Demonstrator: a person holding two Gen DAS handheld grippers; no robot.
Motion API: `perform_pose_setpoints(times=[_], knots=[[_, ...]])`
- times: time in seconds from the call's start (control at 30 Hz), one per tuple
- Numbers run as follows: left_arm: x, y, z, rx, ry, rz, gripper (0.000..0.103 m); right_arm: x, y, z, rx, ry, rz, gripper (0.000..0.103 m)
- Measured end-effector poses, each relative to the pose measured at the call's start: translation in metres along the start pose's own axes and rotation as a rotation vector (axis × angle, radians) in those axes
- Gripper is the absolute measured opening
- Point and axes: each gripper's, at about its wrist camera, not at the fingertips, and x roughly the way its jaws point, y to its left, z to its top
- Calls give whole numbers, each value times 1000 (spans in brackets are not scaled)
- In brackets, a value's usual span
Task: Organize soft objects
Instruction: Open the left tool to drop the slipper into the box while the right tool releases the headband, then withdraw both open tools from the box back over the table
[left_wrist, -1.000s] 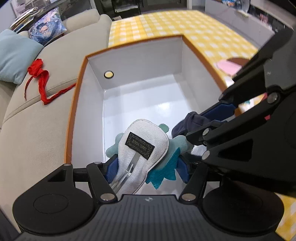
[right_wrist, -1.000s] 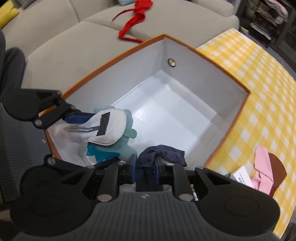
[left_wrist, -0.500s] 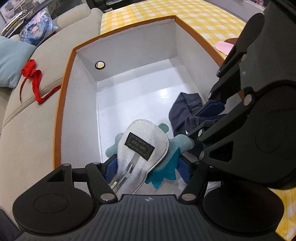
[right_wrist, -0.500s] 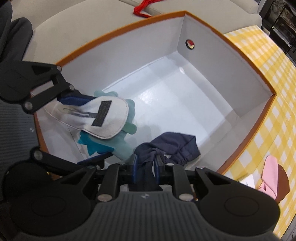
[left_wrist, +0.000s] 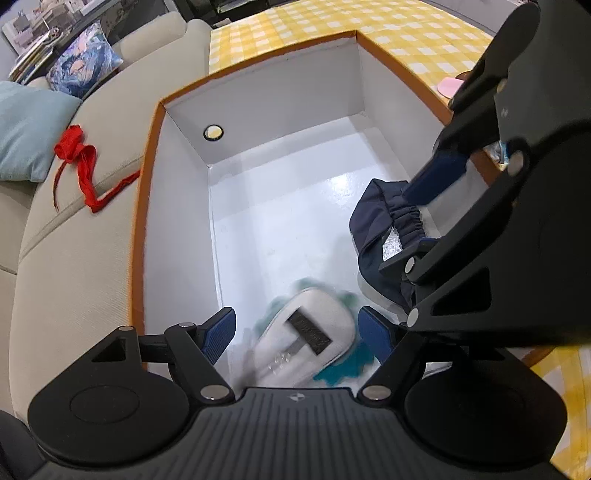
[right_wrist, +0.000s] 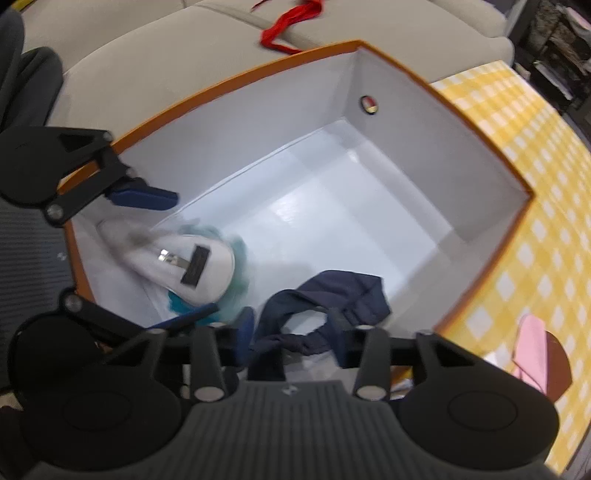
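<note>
beige sofa (left_wrist: 74, 258), yellow checked tablecloth (right_wrist: 546, 206), patterned cushion (left_wrist: 83, 62)

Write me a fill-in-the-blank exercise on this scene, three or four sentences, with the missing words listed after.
1. The white slipper and the navy cloth both lie inside the white box, whose rim is coloured ______.
2. The ribbon lying on the beige sofa is ______.
3. The cloth covering the table is checked white and ______.
4. A small round ______ is set into the box's far wall.

Missing words: orange; red; yellow; hole
</note>
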Motion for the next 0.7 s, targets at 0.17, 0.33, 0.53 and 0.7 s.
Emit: perform_pose_setpoints(times=[0.17, 0.33, 0.53, 0.7], knots=[[-11, 7, 2, -32, -31, 3, 89, -14, -6, -2, 14, -11, -15, 50], [-20, 10, 4, -55, -60, -4, 91, -33, -6, -6, 20, -28, -36, 50], [-35, 11, 3, -66, -98, 8, 91, -57, -2, -10, -1, -54, -55, 53], [-50, 16, 4, -114, -147, 21, 91, -76, -3, -16, 9, -94, -66, 53]])
